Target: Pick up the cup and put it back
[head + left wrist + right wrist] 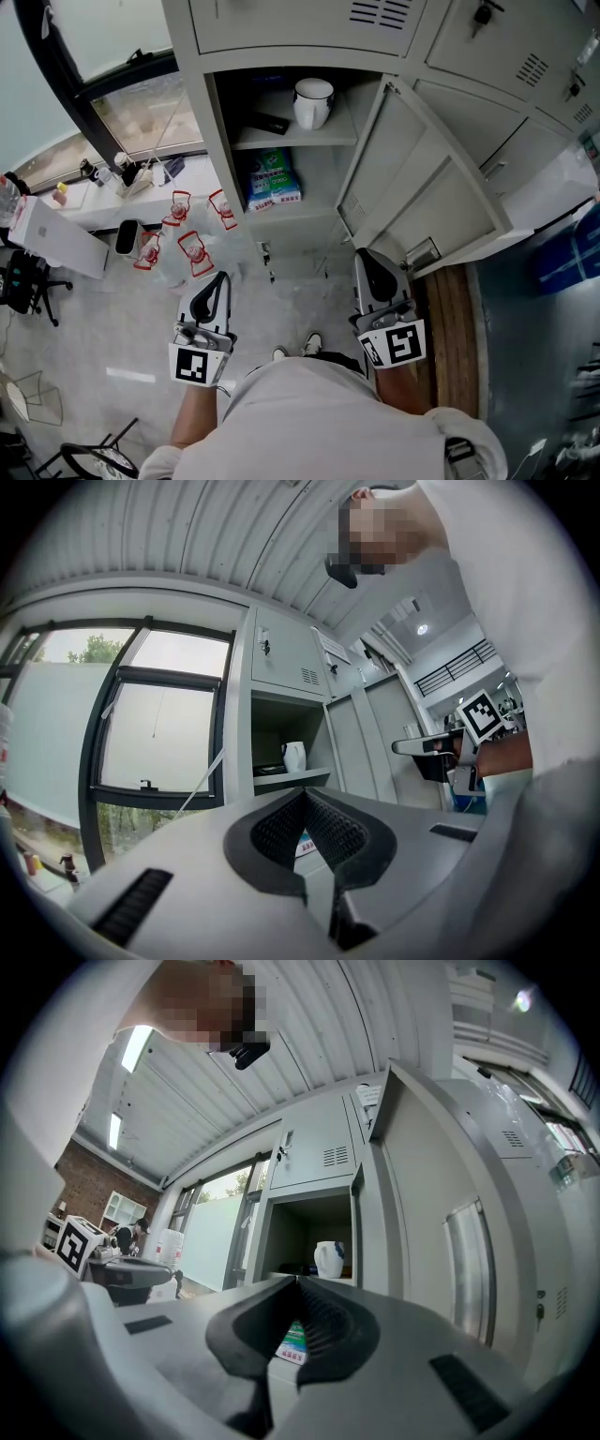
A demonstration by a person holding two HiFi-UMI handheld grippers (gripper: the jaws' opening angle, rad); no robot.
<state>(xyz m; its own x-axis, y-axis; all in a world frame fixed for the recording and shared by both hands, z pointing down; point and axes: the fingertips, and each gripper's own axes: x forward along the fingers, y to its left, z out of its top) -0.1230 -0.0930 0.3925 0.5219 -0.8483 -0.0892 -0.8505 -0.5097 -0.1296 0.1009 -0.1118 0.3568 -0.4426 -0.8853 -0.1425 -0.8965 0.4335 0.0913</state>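
A white cup stands upright on the upper shelf of an open grey locker. The left gripper view also shows the cup, and the right gripper view has the cup straight ahead of the jaws. My left gripper hangs low in front of the locker, well short of the shelf, shut with nothing in it. My right gripper is level with it on the right, near the open door, also shut and empty. Both point toward the locker.
A black object lies on the shelf left of the cup. A blue-green package sits in the compartment below. The locker door swings open on the right. Red-framed items and a white box lie at left.
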